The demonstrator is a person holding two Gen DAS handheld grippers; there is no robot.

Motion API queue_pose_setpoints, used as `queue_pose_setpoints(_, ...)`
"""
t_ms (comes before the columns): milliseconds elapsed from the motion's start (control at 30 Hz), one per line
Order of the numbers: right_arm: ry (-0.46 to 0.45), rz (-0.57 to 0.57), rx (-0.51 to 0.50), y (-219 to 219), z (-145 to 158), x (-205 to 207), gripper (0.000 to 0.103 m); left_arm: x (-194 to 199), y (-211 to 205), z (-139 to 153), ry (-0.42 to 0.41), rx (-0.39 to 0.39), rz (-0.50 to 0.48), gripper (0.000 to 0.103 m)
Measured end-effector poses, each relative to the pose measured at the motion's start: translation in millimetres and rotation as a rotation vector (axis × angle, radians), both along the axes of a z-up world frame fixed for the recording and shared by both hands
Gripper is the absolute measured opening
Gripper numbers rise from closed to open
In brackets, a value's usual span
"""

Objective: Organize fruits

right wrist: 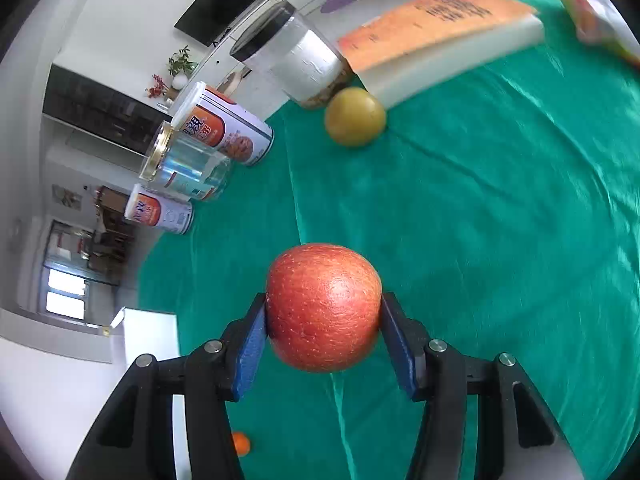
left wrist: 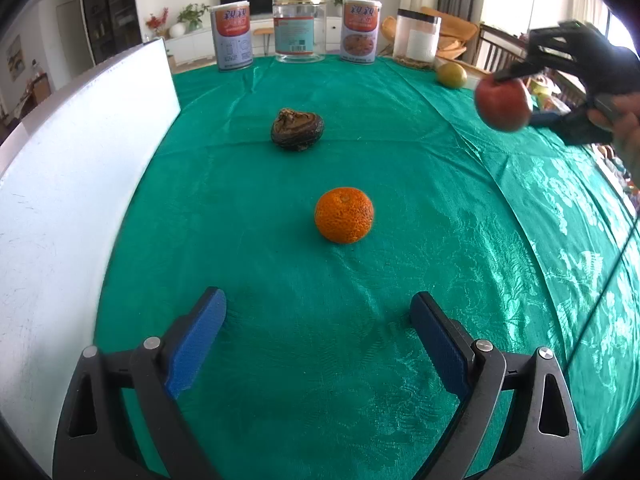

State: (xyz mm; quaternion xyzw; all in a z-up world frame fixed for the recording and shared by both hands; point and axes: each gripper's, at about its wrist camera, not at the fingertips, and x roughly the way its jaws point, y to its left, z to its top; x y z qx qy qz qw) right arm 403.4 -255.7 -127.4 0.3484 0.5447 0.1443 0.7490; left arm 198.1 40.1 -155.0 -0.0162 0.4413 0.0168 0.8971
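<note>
My right gripper (right wrist: 323, 312) is shut on a red apple (right wrist: 323, 306) and holds it in the air above the green tablecloth; it shows at the right of the left wrist view (left wrist: 503, 105). My left gripper (left wrist: 318, 312) is open and empty, low over the cloth. An orange mandarin (left wrist: 344, 215) lies just ahead of it, and shows small in the right wrist view (right wrist: 241, 443). A dark shrivelled fruit (left wrist: 297, 128) lies farther back. A yellow-green fruit (left wrist: 451, 75) (right wrist: 355, 116) sits at the far right by a jar.
A white box (left wrist: 76, 184) stands along the left edge of the table. Two printed cans (left wrist: 232, 36) (left wrist: 360, 31) and two clear jars (left wrist: 299, 28) (left wrist: 417, 38) line the far edge. An orange book (right wrist: 436, 36) lies beyond the yellow-green fruit.
</note>
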Motion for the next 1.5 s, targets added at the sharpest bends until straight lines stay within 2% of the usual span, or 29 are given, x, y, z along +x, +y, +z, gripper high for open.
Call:
queue_pose_setpoints(67,0.056,-0.039,0.136,-19.6,-19.7,-37.2,0.055,0.0,-0.1,0.1,0.0,0.0,0.0,0.094)
queue_pose_setpoints(133,0.095,-0.083,0.206,-34.4,-40.9,-68.9,0.055,0.1,0.0,0.0,0.0,0.001,0.0,0.094)
queue_pose_setpoints(200,0.07,-0.126,0.272,-44.9,-52.6,-90.5,0.054,0.1,-0.7,-0.3,0.001,0.005,0.0,0.094)
queue_pose_setpoints(267,0.037,-0.162,0.272,-53.5,-51.1,-102.7,0.054,0.2,-1.0,-0.1,0.001,0.005,0.0,0.094)
queue_pose_setpoints(500,-0.075,-0.137,0.126,-56.5,-30.2,-107.0,0.055,0.7,-1.6,-0.4,0.002,0.009,0.0,0.095)
queue_pose_setpoints(633,-0.176,-0.122,-0.005,-54.0,-8.2,-129.8,0.075,0.9,-1.8,-0.5,0.003,0.01,0.001,0.095)
queue_pose_setpoints(700,-0.23,-0.117,-0.117,-48.8,-0.3,-153.0,0.08,0.8,-2.0,-0.6,0.003,0.01,0.001,0.095)
queue_pose_setpoints(767,-0.289,-0.091,-0.296,-33.5,1.0,-181.0,0.087,0.8,-2.2,-0.5,0.003,0.011,0.001,0.095)
queue_pose_setpoints(867,-0.329,0.008,-0.555,1.6,-14.6,-211.0,0.087,1.3,-1.4,-0.9,0.003,0.012,0.001,0.095)
queue_pose_setpoints(967,-0.35,0.06,-0.686,22.4,-29.9,-225.6,0.088,1.3,-1.4,-1.0,0.003,0.012,0.001,0.095)
queue_pose_setpoints(1100,-0.387,0.049,-0.744,22.7,-25.6,-227.9,0.088,1.1,-1.8,-0.9,0.003,0.013,0.002,0.096)
queue_pose_setpoints(1200,-0.345,0.067,-0.754,26.8,-36.0,-219.1,0.088,1.5,-1.7,-1.1,0.003,0.014,0.002,0.096)
queue_pose_setpoints(1333,-0.344,0.088,-0.794,33.3,-36.7,-219.6,0.088,1.7,-1.5,-1.2,0.003,0.014,0.002,0.096)
queue_pose_setpoints(1500,-0.326,0.071,-0.793,30.3,-38.3,-219.4,0.096,1.4,-1.8,-1.1,0.003,0.014,0.003,0.096)
